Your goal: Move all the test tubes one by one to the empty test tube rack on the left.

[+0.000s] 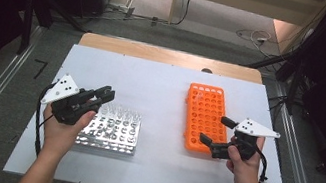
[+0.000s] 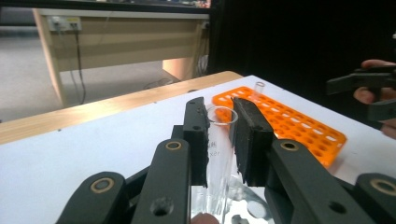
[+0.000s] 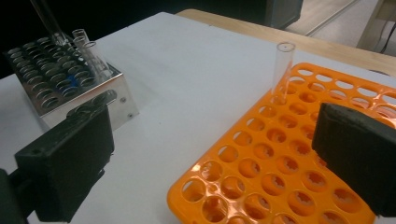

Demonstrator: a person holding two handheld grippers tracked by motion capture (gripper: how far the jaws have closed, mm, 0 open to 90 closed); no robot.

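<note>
Glass test tube (image 2: 219,154) clamped in left tongs (image 2: 219,135), base hidden, right tongs (image 3: 215,163) wide open, empty

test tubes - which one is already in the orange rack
The lone test tube standing upright in a far corner hole of the orange rack; the others stand in the metal rack.

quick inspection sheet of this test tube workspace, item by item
surface: white table top, wooden strip along its far edge.
job's things: clear test tube between the left gripper's pads; metal rack with more tubes; orange rack with one tube standing near its far end.
clutter: nothing seen.
grippers: left gripper shut on the test tube, above the metal rack; right gripper open, jaws over the orange rack's near right edge.
cables: black cable trails from the left gripper; cords on the floor.
surroundings: grey floor, wooden desk, dark curtains.
</note>
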